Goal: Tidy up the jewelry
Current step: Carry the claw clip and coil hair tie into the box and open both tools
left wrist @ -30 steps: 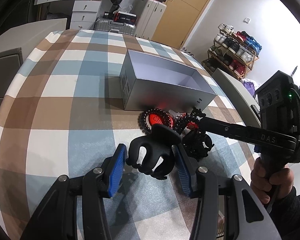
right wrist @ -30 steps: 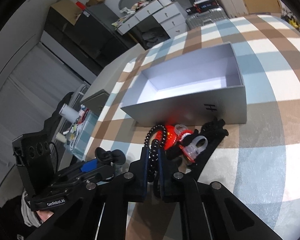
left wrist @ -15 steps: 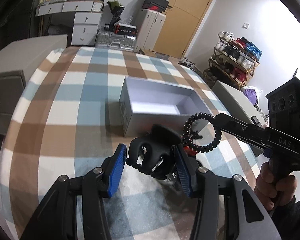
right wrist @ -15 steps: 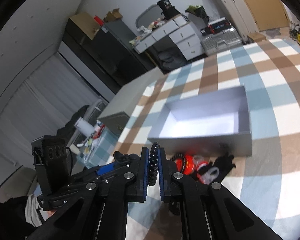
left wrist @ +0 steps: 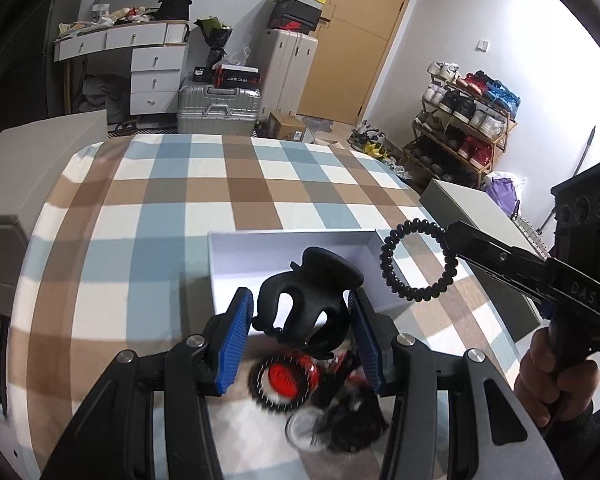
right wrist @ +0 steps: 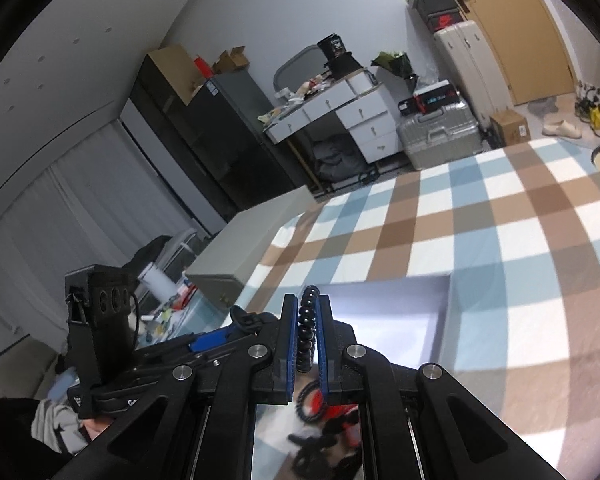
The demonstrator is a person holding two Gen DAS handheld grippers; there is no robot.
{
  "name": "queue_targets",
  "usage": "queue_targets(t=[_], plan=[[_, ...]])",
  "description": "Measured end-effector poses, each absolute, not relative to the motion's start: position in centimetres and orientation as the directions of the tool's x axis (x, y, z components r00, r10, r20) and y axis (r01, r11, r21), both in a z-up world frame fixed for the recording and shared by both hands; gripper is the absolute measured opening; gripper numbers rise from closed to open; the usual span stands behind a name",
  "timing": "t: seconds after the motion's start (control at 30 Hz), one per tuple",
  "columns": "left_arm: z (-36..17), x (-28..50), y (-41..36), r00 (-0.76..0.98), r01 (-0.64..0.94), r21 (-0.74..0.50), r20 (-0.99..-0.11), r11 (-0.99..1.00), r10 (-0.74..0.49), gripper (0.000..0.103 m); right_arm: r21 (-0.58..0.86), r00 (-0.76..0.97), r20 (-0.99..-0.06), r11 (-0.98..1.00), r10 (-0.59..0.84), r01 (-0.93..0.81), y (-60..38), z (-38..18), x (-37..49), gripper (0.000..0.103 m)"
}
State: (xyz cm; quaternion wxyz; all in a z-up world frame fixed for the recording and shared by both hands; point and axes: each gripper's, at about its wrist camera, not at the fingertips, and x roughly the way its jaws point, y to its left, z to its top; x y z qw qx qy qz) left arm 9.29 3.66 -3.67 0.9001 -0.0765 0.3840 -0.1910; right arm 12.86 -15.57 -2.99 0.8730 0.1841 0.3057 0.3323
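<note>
The checked tablecloth [left wrist: 172,208] fills most of both views; on it the open grey box [left wrist: 292,252] sits nearer and lower than a second ago, so both tools have risen from the cloth and come over its near edge; the leftover pile of red and black pieces [left wrist: 320,392] lies blurred below; the left gripper [left wrist: 304,328] is clamped on the black claw clip [left wrist: 304,308], held above the box's near wall; the right gripper [right wrist: 307,336] pinches the black coiled hair tie [left wrist: 418,264], lifted clear of the pile, hanging beside the box's right end; judged, both items are ready to release inside
</note>
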Motion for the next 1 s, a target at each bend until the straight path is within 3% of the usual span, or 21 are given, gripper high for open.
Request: queue_targets(t=[0.53, 1.0], plan=[[-5.9, 13.5, 0.4, 0.540, 0.299, -0.280, -0.738, 0.912, -0.404, 0.043, 0.392, 0.606, -0.533, 0.807, 0.591, -0.442, -15.0, -6.3, 17.4, 0.008], [-6.6, 14.4, 0.7, 0.511, 0.272, -0.332, -0.746, 0.903, -0.428, 0.046, 0.379, 0.600, -0.516, 0.791, 0.612, -0.481, -14.2, -6.8, 18.0, 0.012]])
